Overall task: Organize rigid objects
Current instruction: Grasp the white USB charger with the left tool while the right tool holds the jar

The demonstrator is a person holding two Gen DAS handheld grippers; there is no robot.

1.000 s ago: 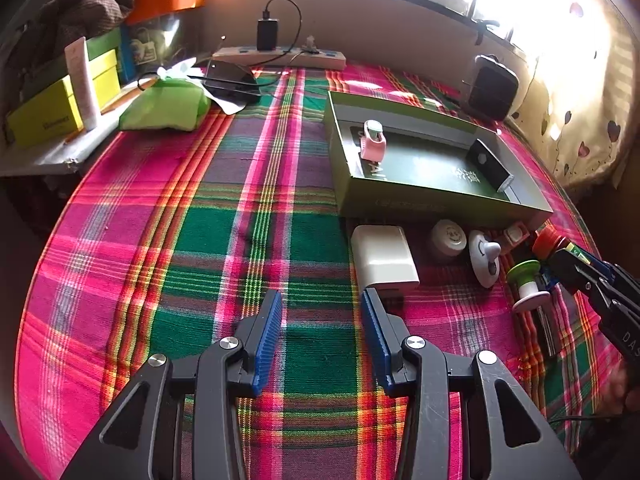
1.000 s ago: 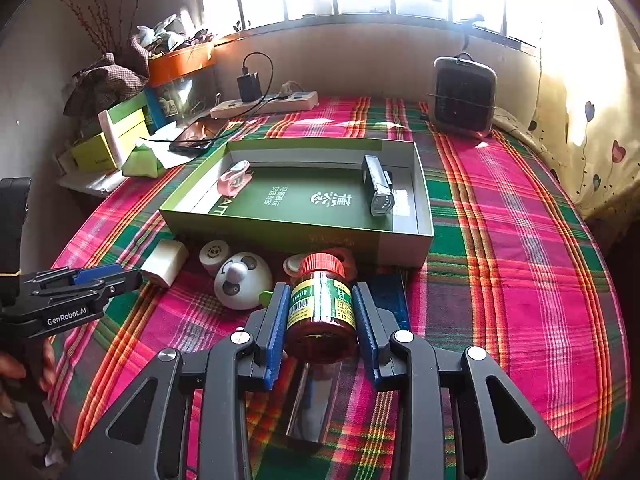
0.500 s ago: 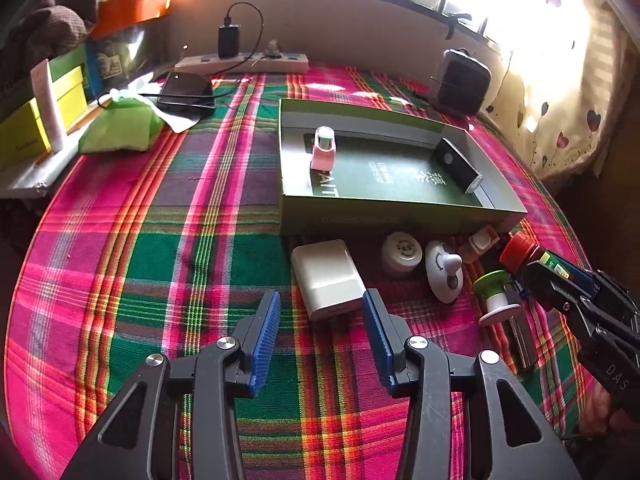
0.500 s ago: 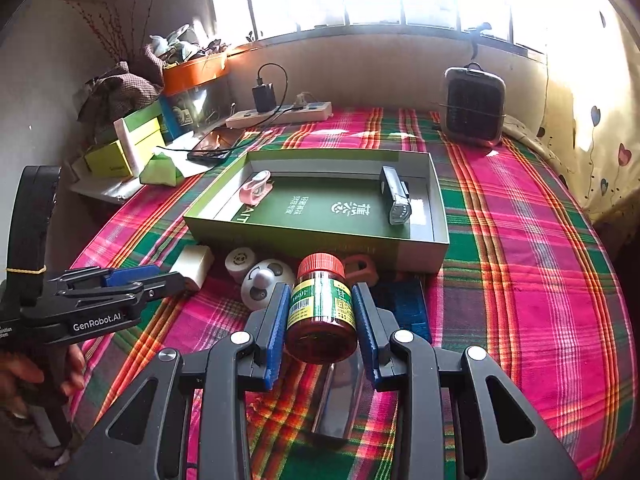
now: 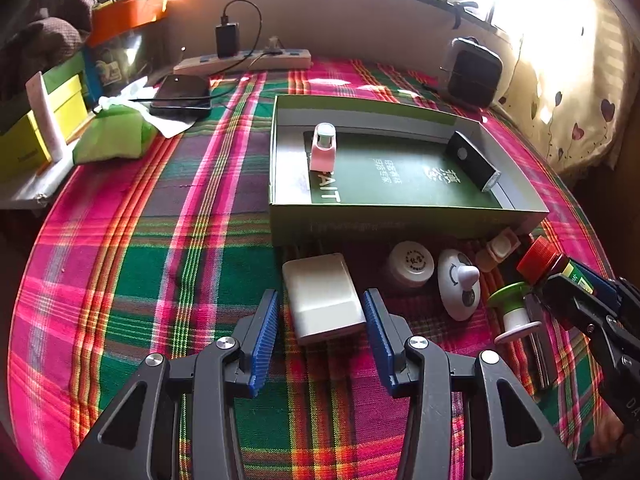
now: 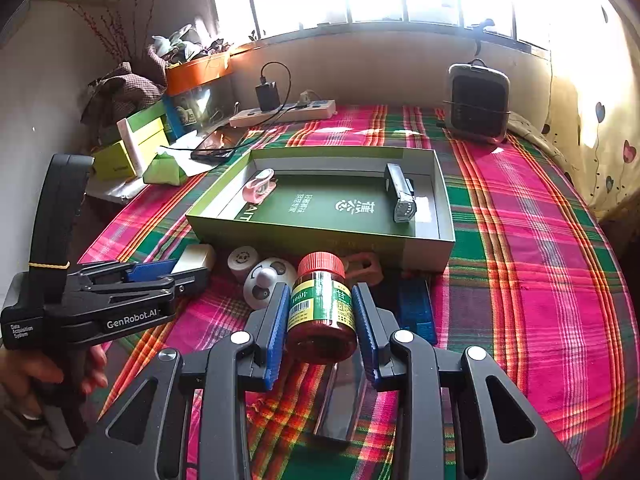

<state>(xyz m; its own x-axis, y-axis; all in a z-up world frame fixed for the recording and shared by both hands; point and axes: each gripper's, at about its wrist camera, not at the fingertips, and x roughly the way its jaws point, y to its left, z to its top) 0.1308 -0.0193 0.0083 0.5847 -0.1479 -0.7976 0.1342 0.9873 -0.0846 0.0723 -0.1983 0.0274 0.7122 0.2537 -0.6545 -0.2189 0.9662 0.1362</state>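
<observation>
White box (image 5: 322, 300) lies low centre of my left wrist view, between my left gripper (image 5: 322, 322)'s parted pads, untouched. My right gripper (image 6: 320, 330), angled down, clamps the red-capped bottle (image 6: 322, 308) below the green tray (image 6: 320, 236).

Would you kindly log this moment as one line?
left gripper: open around white case | right gripper: holds red-capped bottle | green box: two items inside

A plaid cloth (image 5: 120, 280) covered the bed. By the wall lay a power strip (image 5: 244, 62) with a black charger (image 5: 227, 40) plugged in; a small heater (image 6: 478, 100) stood opposite.
</observation>
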